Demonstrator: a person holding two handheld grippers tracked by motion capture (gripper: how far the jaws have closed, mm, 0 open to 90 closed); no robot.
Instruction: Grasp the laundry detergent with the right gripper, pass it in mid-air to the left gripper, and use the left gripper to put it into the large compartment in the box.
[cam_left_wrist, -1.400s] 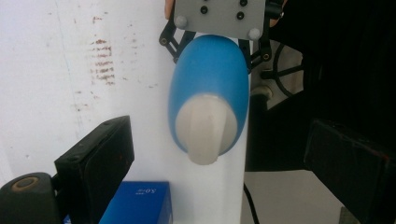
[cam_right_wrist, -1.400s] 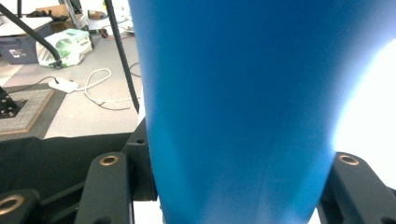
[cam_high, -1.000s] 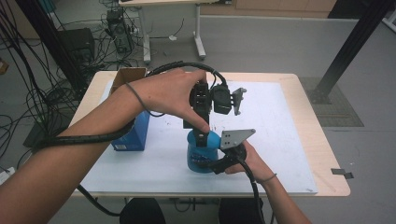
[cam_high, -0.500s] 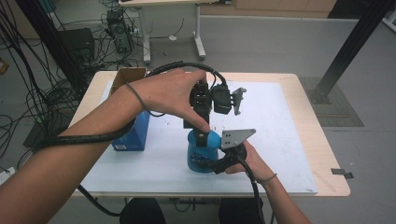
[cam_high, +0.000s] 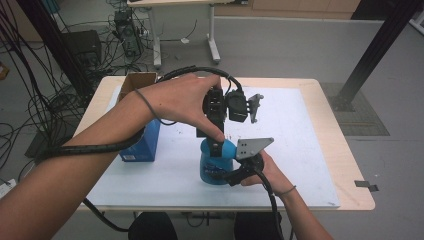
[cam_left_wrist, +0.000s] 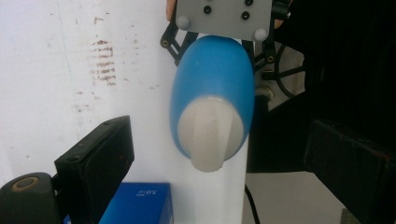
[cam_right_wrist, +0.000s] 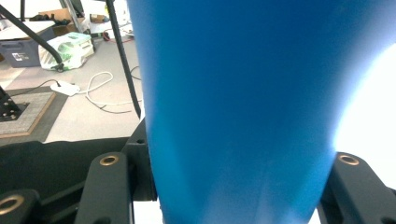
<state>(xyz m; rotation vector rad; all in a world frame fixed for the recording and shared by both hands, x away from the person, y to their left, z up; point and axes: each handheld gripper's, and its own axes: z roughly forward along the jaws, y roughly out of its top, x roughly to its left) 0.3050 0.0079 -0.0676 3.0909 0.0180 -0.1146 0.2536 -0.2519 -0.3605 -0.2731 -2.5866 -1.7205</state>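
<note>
Left of both tongs, a blue box (cam_high: 145, 145) and a brown cardboard box (cam_high: 137, 80) sit on the white sheet (cam_high: 300, 150) that covers the table (cam_high: 345, 165), well apart from the work; next comes the left gripper (cam_high: 216, 142), held from above by the left hand (cam_high: 180, 102) and pointing straight down, its two black jaws spread wide to either side of the white cap (cam_left_wrist: 211, 135) and touching nothing, so it stands open and empty; directly under it stands the blue bottle (cam_high: 217, 165), upright, its long axis running straight up into the gap between those jaws; to the right of the bottle the right gripper (cam_high: 227, 176) comes in level from the person's side, its jaws closed hard on the bottle's lower body (cam_right_wrist: 233, 112) and steadying it, with the right hand (cam_high: 267, 172) behind; the cap therefore lies just below the left tongs and nearest to them, so I judge the coming move to be a short straight descent along the bottle's axis and a squeeze on the cap, while the right tongs hold the body against turning.
</note>
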